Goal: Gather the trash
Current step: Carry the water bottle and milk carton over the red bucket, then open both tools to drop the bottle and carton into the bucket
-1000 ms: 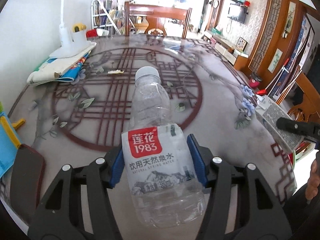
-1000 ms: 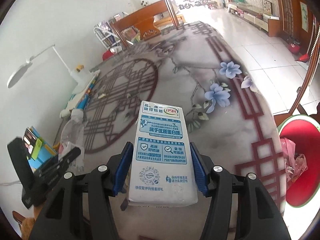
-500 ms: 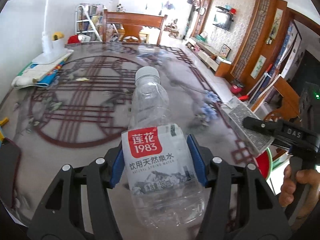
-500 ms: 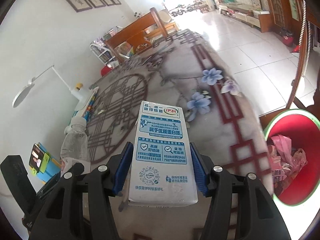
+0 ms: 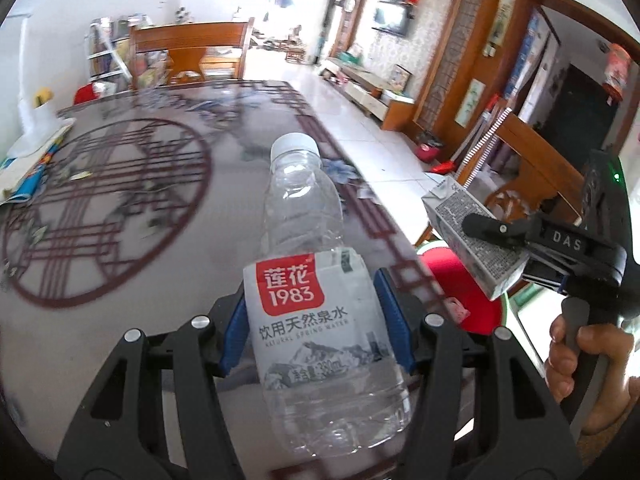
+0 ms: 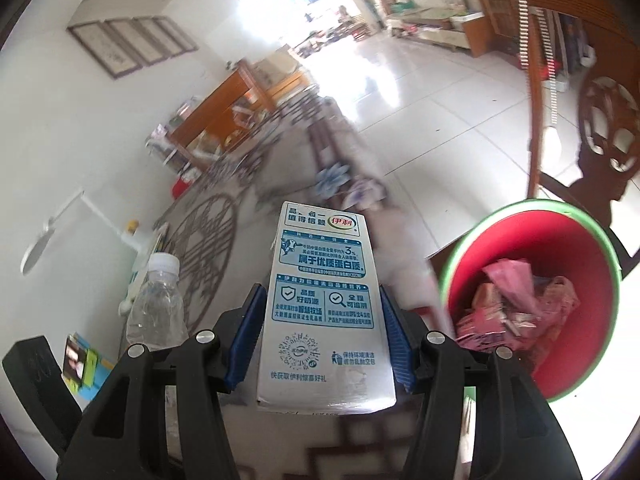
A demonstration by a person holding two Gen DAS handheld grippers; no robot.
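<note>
My left gripper (image 5: pixel 316 322) is shut on an empty clear water bottle (image 5: pixel 308 240) with a white cap and a red and white label, held above the patterned table (image 5: pixel 120 216). My right gripper (image 6: pixel 322 334) is shut on a blue and white milk carton (image 6: pixel 322 304). The same carton (image 5: pixel 472 236) shows in the left wrist view at the right, over the table's right edge. A red bin with a green rim (image 6: pixel 532 300) stands on the floor beside the table and holds pink wrappers. In the left wrist view the bin (image 5: pixel 460 292) is partly hidden behind the carton.
A wooden chair (image 6: pixel 600 120) stands just behind the bin. A white desk lamp (image 6: pixel 60 232) and a stack of papers (image 5: pixel 32 160) sit at the table's far left side. A person's hand (image 5: pixel 580 356) grips the right handle. Tiled floor lies to the right.
Both grippers have swung to the right across the table with their loads. The red bin has come much nearer in the right wrist view and now shows in the left wrist view.
</note>
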